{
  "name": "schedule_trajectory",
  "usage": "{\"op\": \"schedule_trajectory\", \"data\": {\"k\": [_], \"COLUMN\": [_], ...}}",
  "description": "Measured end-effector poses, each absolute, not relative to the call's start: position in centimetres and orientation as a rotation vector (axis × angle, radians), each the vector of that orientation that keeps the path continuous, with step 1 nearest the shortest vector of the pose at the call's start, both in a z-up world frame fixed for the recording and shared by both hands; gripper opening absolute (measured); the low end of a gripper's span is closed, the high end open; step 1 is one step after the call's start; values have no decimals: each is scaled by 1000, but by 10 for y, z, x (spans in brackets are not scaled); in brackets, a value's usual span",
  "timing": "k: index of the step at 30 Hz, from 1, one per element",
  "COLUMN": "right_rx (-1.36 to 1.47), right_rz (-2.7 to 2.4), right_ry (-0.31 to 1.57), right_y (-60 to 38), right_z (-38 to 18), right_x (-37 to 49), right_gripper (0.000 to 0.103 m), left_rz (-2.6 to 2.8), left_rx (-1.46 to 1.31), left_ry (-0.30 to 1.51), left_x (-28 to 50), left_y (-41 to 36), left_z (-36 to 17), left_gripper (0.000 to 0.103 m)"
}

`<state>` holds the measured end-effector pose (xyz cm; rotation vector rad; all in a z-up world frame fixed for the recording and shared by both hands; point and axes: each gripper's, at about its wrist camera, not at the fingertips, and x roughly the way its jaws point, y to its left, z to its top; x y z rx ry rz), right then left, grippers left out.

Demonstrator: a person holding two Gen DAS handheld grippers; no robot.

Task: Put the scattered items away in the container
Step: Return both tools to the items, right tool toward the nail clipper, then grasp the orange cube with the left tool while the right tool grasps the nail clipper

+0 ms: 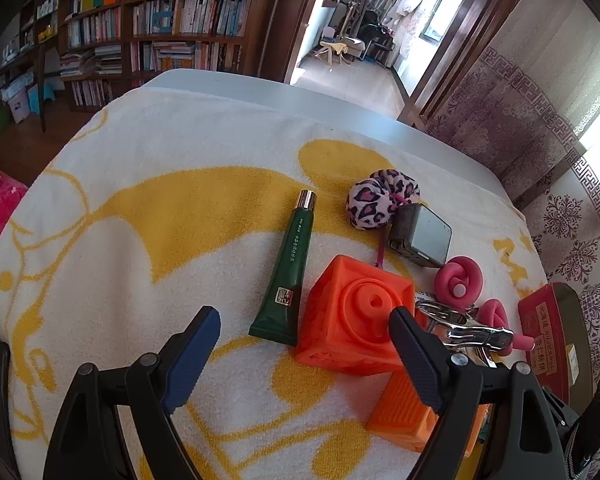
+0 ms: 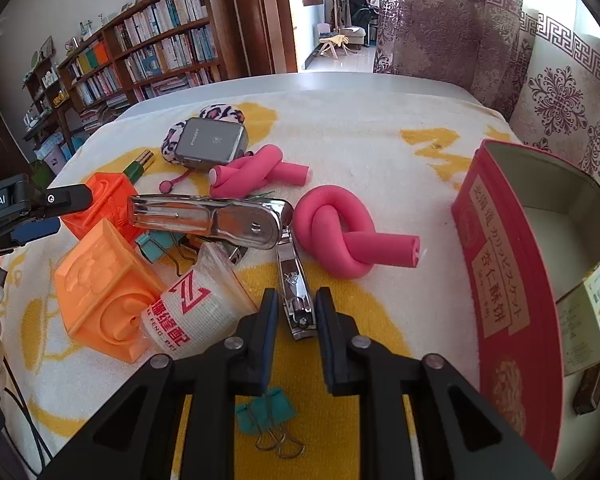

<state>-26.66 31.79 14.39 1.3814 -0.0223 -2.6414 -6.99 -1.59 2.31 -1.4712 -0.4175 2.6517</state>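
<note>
Chromed steel nail clipper [image 2: 296,300]: small, hard, slippery; right gripper [image 2: 297,312] fingers pinched shut on its rear end, left gripper [image 1: 304,344] fingers wide, empty.

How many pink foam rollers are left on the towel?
2. One knotted pink roller lies right of the nail clipper; another pink roller lies beside the grey case. Clutter may hide more.

Both grippers are black plastic with round silver screws at the joints. The left gripper [image 1: 304,328] has dark blue bumpy pads on its fingers [image 1: 196,356]. The right gripper [image 2: 297,312] has blue-edged pads too.
</note>
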Motion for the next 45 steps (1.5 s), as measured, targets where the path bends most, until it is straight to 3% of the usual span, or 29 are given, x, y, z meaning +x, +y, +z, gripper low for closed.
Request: {"op": "schedule_trajectory", "data": {"k": [25, 30, 33, 36, 40, 42, 45], "right_rx": [1352, 1352, 1353, 1352, 1350, 1343, 1327], "right_rz": [-2632, -2631, -2634, -2635, -2634, -2627, -2618], "right_ry": [-73, -75, -66, -64, -69, -74, -85], "right_y": [322, 322, 321, 322, 322, 322, 323], "right_z": [143, 143, 143, 142, 142, 142, 144], "right_x": [-267, -267, -267, -267, -267, -266, -264], "right_gripper": [21, 21, 21, 21, 22, 20, 17], "left_rz": [2639, 2644, 2580, 2583, 2631, 2662, 2704], "left_rx": [-1438, -1488, -1525, -1522, -1478, -1430, -1408], "left_ry": [-166, -204, -335, -283, -212, -206, -236], "left_x": [-65, -73, -83, -83, -77, -72, -67], "left_y": [21, 11, 0, 5, 14, 13, 7], "left_z": [20, 9, -2, -4, 3, 12, 21], "left_gripper": [88, 88, 89, 88, 77, 59, 58]}}
